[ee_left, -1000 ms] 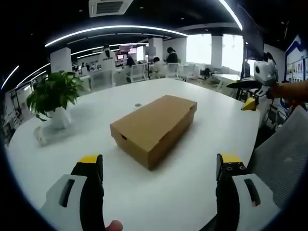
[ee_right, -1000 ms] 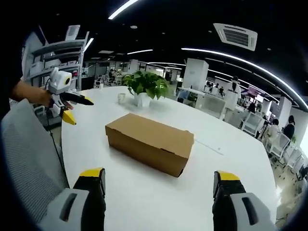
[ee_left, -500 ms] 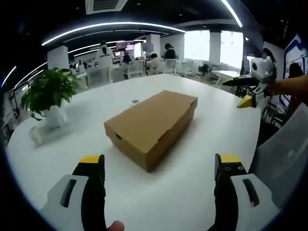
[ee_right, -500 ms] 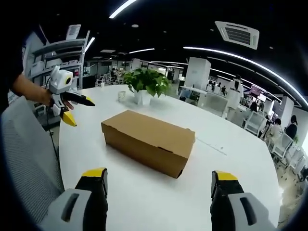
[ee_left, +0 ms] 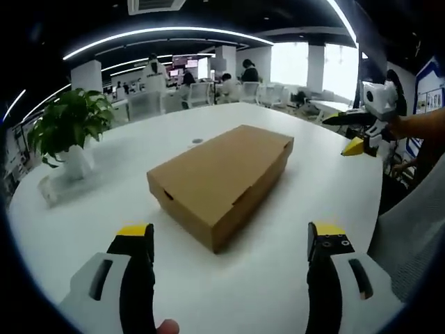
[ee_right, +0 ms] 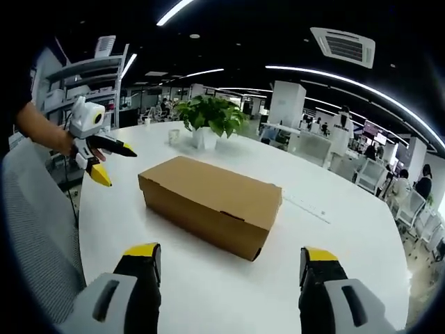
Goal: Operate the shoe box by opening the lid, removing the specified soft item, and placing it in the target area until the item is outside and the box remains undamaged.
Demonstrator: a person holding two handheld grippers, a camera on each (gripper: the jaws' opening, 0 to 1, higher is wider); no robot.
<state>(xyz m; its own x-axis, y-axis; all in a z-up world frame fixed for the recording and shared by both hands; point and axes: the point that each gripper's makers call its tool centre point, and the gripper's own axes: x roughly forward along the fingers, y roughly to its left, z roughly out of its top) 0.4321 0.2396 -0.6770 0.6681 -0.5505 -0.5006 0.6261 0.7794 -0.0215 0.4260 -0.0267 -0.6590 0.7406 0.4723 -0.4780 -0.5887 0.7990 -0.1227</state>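
A closed brown cardboard shoe box (ee_left: 222, 177) (ee_right: 212, 200) lies on the round white table (ee_left: 278, 278) (ee_right: 208, 292), its lid down. My left gripper (ee_left: 229, 243) is open, its jaws wide apart just short of the box's near corner. The right gripper (ee_right: 229, 264) also stands open, facing the box's long side. Across the table, the right gripper (ee_left: 365, 125) appears at the right of the left gripper view, held by a hand. The left gripper (ee_right: 97, 149) appears at the left of the right gripper view. Nothing is between either pair of jaws.
A potted green plant (ee_left: 69, 136) (ee_right: 208, 122) stands in a white pot near the table's far side. A grey mesh chair back (ee_left: 417, 229) (ee_right: 35, 229) is beside the table. Office desks, chairs and people fill the background.
Both cameras have moved closer to the box, which now looks larger in both views. The box has not moved and the jaws remain wide apart.
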